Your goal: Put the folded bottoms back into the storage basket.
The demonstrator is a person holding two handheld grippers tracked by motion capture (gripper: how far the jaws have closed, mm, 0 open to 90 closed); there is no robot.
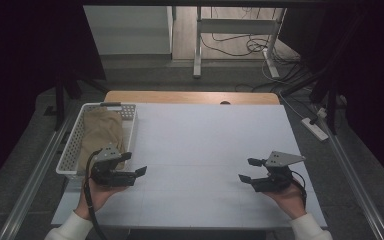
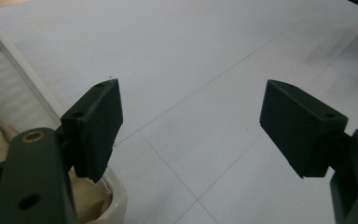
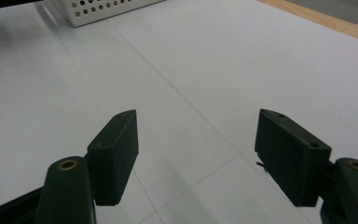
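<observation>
The left claw [image 1: 134, 163] is held with its jaws spread wide and nothing between them; in the left gripper view [image 2: 191, 133] bare white surface is seen across the gap. It is gripped from below by the left hand [image 1: 96, 192], whose white sleeve [image 1: 70, 229] enters at the 7 o'clock edge of the high view. A black cable [image 1: 91, 215] trails from the gripper back along the forearm.

The right claw [image 1: 249, 169] is likewise set wide and empty; in the right gripper view [image 3: 196, 156] only the table surface is seen between the jaws. It is supported by the right hand [image 1: 289, 197] at 5 o'clock, and a grey three-cornered plate [image 1: 283, 158] is carried on top.

Both claws are pointed inward toward the middle of the table [image 1: 205, 135], well apart from each other, just above or on its white covering; contact cannot be confirmed.

A white perforated basket [image 1: 71, 150] is located at 9 o'clock on the table, just beside the left claw. A tan, crumpled cloth or paper item [image 1: 99, 132] is contained in it; its exact nature cannot be determined. A strip of wooden tabletop [image 1: 190, 97] is exposed at 12 o'clock. Beyond it, a grey floor [image 1: 180, 77] with cables [image 1: 230, 45] and a power strip [image 1: 316, 128] at 2 o'clock is seen.
</observation>
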